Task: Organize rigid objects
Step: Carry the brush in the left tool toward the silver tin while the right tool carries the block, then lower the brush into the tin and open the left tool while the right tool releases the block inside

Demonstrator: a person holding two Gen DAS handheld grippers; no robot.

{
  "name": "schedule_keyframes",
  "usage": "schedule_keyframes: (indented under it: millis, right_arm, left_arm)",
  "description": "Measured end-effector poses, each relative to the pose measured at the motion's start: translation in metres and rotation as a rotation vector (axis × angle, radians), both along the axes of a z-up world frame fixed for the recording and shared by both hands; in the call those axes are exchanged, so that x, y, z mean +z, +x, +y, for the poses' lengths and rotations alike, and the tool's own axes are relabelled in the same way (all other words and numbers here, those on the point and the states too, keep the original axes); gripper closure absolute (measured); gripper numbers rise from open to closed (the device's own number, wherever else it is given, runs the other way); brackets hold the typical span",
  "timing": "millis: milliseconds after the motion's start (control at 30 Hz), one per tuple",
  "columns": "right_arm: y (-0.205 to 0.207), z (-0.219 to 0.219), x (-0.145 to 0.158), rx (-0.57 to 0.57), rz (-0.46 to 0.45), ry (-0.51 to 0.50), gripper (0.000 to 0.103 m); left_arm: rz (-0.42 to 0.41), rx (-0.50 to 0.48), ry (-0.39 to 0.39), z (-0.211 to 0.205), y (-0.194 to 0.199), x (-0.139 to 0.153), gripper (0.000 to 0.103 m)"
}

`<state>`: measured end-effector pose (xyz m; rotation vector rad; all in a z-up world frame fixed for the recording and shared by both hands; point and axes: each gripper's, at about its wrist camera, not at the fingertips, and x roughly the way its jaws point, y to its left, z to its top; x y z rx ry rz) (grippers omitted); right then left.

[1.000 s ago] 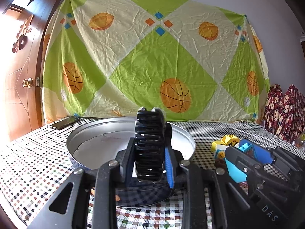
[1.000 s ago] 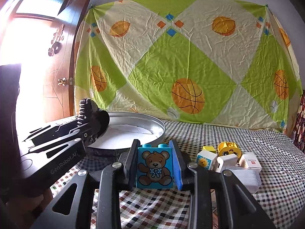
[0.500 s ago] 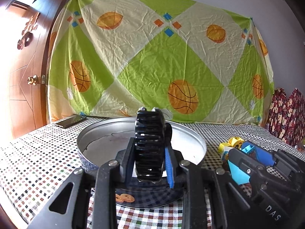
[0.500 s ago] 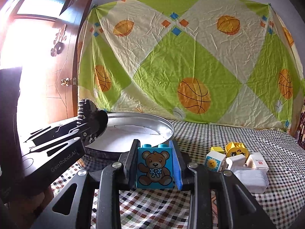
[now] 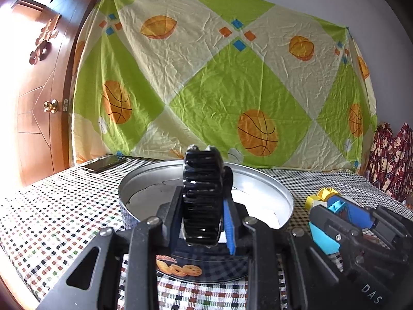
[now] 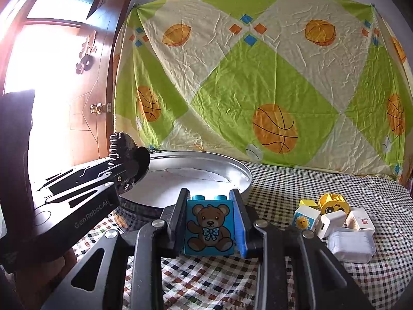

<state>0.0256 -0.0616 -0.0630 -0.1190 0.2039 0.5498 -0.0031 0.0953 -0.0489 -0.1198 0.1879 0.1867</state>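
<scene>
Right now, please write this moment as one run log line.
left gripper: shut on black gear | right gripper: shut on blue bear block | round tin: no toys inside

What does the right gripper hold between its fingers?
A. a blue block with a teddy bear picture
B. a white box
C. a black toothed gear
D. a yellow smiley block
A: the right gripper is shut on the blue teddy bear block.
</scene>
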Motion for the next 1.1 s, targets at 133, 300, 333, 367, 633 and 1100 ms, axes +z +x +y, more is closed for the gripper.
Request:
schedule_keyframes:
  millis: [133, 300, 333, 367, 633, 1100]
  right_arm:
    - [0.001, 0.006, 0.000, 0.014, 0.009, -0.008, 0.069]
    - [0.001, 0.012, 0.001, 0.032, 0.020, -0.015, 0.069]
    - [0.001, 0.014, 0.000, 0.036, 0.020, -0.018, 0.069]
    - [0.001, 0.015, 0.001, 0.040, 0.021, -0.020, 0.069]
    - [0.008, 0.023, 0.006, 0.090, 0.067, -0.019, 0.069]
    - [0.079, 0.048, 0.041, 0.165, 0.240, -0.017, 0.069]
  left_arm:
    - [0.001, 0.010, -0.004, 0.007, -0.001, 0.000, 0.076]
    - [0.000, 0.022, -0.008, 0.015, -0.003, -0.001, 0.076]
    - [0.001, 0.025, -0.009, 0.016, -0.003, -0.001, 0.076]
    - [0.002, 0.026, -0.010, 0.018, -0.003, -0.001, 0.076]
    - [0.039, 0.024, -0.012, 0.029, 0.000, 0.000, 0.076]
    - [0.271, -0.060, -0.057, 0.055, 0.055, 0.017, 0.076]
